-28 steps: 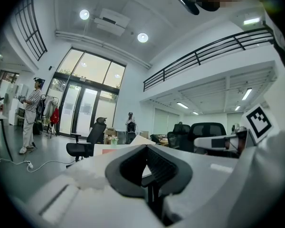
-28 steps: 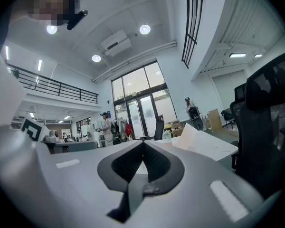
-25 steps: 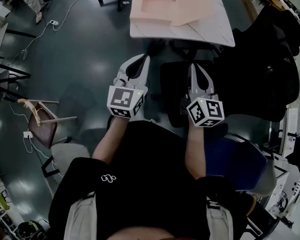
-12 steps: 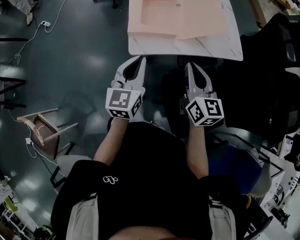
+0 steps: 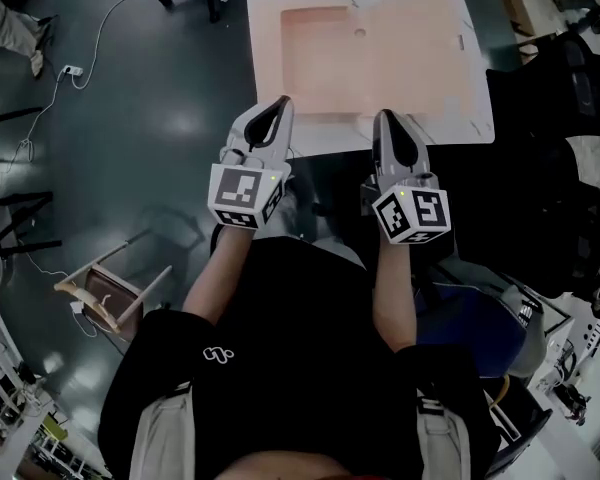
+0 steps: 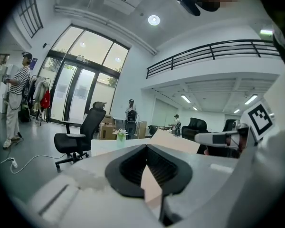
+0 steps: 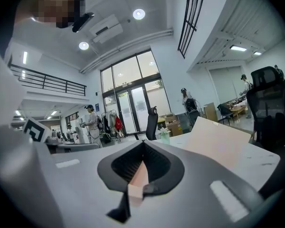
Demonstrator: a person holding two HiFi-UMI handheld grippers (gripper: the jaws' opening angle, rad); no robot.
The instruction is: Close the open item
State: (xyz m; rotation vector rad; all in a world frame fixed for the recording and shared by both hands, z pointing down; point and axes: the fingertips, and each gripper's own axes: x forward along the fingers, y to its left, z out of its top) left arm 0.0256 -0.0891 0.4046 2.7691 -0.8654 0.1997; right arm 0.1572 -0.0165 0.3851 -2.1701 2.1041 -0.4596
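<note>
An open salmon-pink box (image 5: 325, 58) lies flat on the white marble table (image 5: 265, 8), its tray at the left and its lid (image 5: 420, 53) spread out to the right. My left gripper (image 5: 280, 103) is shut and empty, its tip over the table's near edge just before the tray. My right gripper (image 5: 388, 118) is also shut and empty, its tip at the near edge below the lid. In the left gripper view the jaws (image 6: 146, 146) meet in front of the pink lid (image 6: 178, 143). The right gripper view shows shut jaws (image 7: 143, 144) and the raised lid (image 7: 218, 144).
A black office chair (image 5: 550, 168) stands close at the right of the table. A tipped wooden chair (image 5: 105, 293) and a cable (image 5: 90, 53) are on the dark floor at the left. Another black chair (image 6: 80, 137) and a standing person (image 6: 14, 99) are beyond.
Both grippers have moved forward together to the table. Their tips, earlier short of the table, now reach its near edge, and the open box fills more of the head view.
</note>
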